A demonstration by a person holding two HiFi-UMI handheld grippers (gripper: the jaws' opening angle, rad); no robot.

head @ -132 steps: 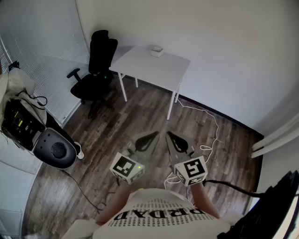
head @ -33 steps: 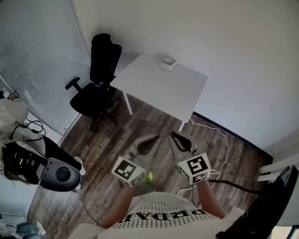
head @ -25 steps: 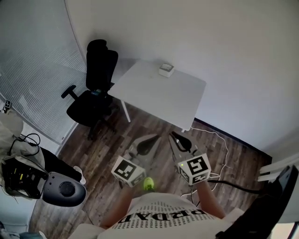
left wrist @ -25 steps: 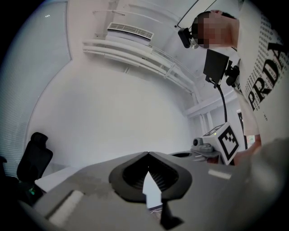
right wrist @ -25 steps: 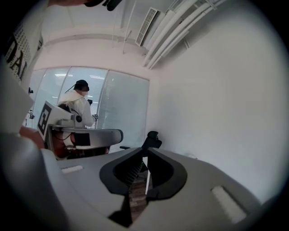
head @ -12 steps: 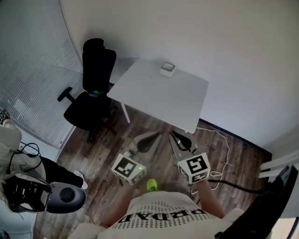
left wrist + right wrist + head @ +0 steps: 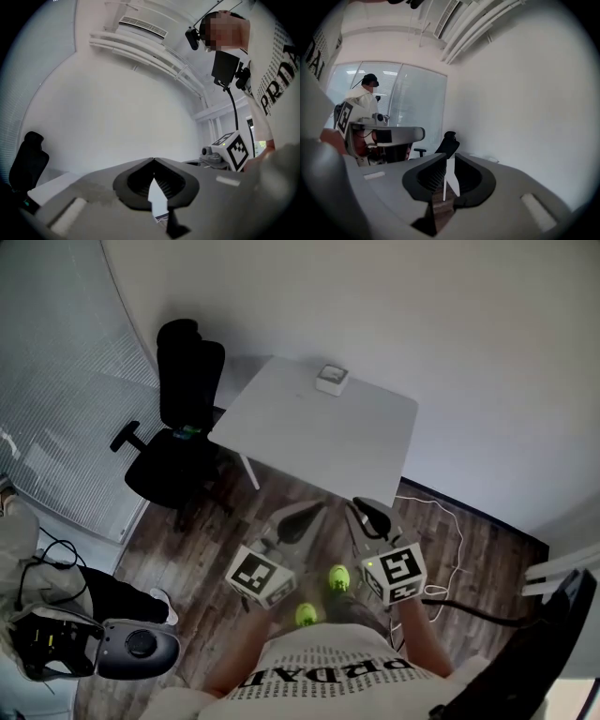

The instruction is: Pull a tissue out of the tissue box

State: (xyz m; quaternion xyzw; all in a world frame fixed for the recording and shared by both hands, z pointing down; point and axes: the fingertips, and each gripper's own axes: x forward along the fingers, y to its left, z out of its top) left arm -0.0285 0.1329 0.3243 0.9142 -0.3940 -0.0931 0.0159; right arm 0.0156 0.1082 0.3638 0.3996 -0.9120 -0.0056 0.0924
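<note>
Tissue box (image 7: 332,380) sits at the far edge of the white surface (image 7: 309,432), well apart from both tongs. Left tongs (image 7: 302,519) pinched together, empty. Right tongs (image 7: 370,514) at a narrow gap, opening, nothing btwn. Prob. still the approach: get close, open right wider, aim for the top tissue (too small to see yet), pull straight up w/ left steadying the box.
</note>
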